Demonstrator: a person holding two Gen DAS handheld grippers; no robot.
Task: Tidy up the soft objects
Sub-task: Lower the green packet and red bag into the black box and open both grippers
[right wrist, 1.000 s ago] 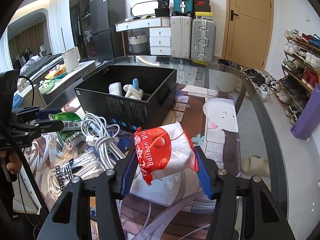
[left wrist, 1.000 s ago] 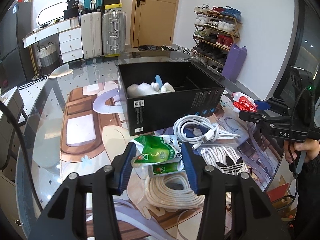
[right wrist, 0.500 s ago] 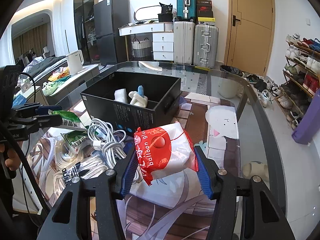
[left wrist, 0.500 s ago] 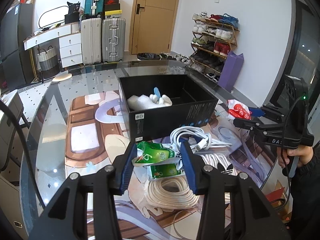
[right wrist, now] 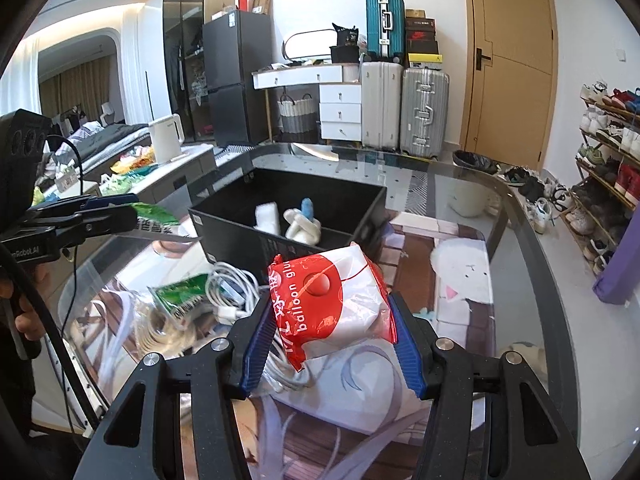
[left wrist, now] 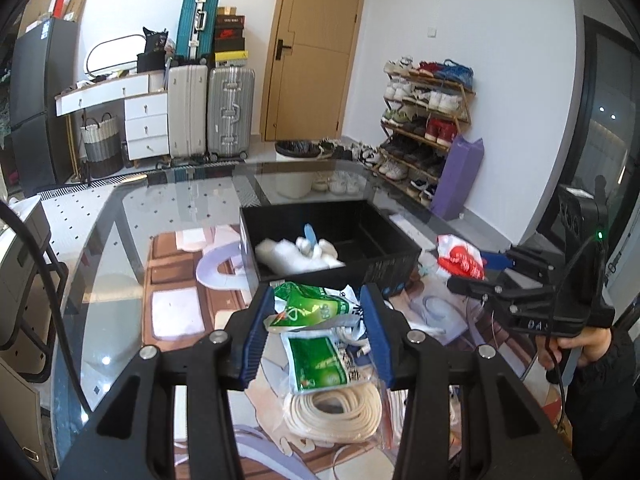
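Note:
My left gripper point(left wrist: 316, 320) is shut on a green and white packet point(left wrist: 308, 310), held in the air above the table, in front of the black box point(left wrist: 392, 276). My right gripper point(right wrist: 330, 328) is shut on a red and white balloon-glue bag point(right wrist: 328, 304), also lifted, to the right of the box point(right wrist: 228, 240). The box holds white soft items and a blue piece point(left wrist: 304, 248). The right gripper with its bag shows in the left wrist view point(left wrist: 460, 258). The left gripper with its packet shows in the right wrist view point(right wrist: 154, 216).
On the glass table point(left wrist: 120, 240) lie a second green packet point(left wrist: 320, 360), a coil of cream rope point(left wrist: 332, 412) and white cables point(right wrist: 232, 292) in clear bags. A printed mat point(right wrist: 460, 280) covers the table. Suitcases, a drawer unit and a shoe rack stand behind.
Both grippers have risen with their packets. The left one lifted the green packet off the pile, leaving a second green packet on the rope coil. The box looks lower and farther.

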